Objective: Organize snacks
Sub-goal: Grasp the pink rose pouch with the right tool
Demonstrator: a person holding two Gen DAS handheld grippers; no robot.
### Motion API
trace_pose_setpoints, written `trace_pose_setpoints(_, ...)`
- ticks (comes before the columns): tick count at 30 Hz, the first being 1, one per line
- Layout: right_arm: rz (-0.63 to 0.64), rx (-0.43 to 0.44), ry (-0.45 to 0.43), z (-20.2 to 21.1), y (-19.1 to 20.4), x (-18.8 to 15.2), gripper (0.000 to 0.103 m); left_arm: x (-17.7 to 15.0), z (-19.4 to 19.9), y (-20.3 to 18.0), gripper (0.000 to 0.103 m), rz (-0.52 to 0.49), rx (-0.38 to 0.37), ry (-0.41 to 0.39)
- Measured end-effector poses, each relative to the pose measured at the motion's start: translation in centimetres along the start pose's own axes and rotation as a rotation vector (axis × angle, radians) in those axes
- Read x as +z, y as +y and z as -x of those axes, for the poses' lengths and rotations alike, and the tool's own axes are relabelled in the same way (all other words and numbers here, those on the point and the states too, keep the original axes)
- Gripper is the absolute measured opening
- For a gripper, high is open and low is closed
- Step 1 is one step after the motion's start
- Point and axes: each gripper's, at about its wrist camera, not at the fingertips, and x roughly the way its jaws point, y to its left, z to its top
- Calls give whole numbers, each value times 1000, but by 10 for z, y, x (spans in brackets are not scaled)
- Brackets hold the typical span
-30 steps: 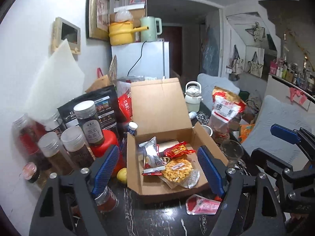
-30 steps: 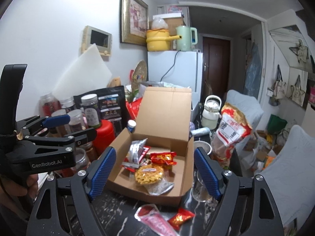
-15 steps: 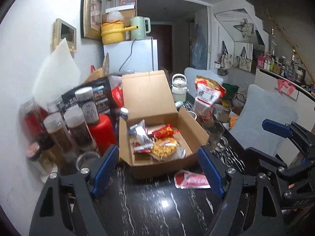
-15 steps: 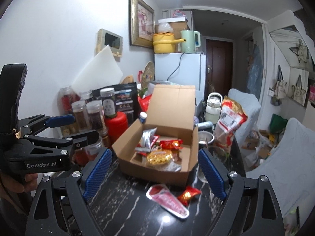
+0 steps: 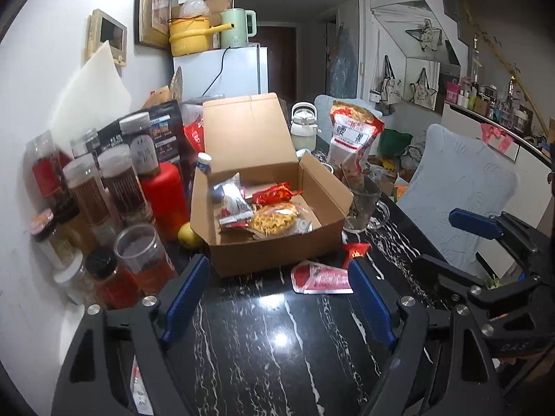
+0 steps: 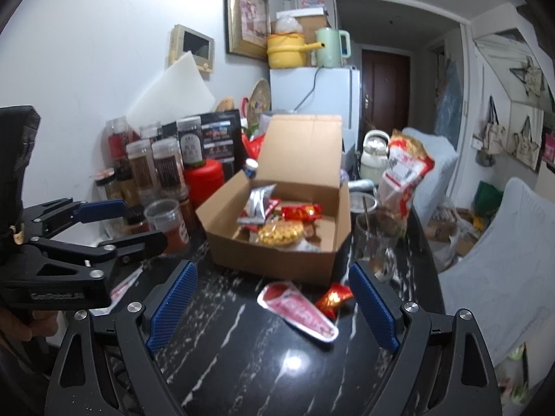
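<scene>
Already several snacks lie in the box (image 6: 277, 222) ahead; two red packets (image 6: 298, 306) remain on the surface between the right gripper (image 6: 272, 306) fingertips, wide and empty, like the left gripper (image 5: 277, 298).

The left hand-held gripper (image 6: 104, 222) has pale letters on its side that look like "GenRobot.AI", but they are blurred. The big red snack bag (image 5: 353, 131) has large Chinese writing on a white label, too blurry to read.

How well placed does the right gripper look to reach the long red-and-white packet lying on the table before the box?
Probably well: its open tongs face the red-and-white packet with bare tabletop between; only a small red packet lies beside it.
</scene>
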Motion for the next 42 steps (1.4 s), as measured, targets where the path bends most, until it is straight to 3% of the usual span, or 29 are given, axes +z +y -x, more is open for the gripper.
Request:
trace_pose_setpoints(8, -16, 13, 83, -29, -12, -27, 90, -23, -18, 0, 82, 44, 21, 42)
trace_pose_setpoints(18, -13, 58, 200, -79, -35, -58, 90, -44, -64, -7, 82, 100, -8, 176)
trace_pose_setpoints(31, -130, 137, 347, -151, -83, -80, 90, -54, -113, -23, 82, 56, -47, 256)
trace_pose_setpoints(42, -162, 212, 420, -179, -85, -88, 67, -46, -124, -21, 82, 44, -59, 248)
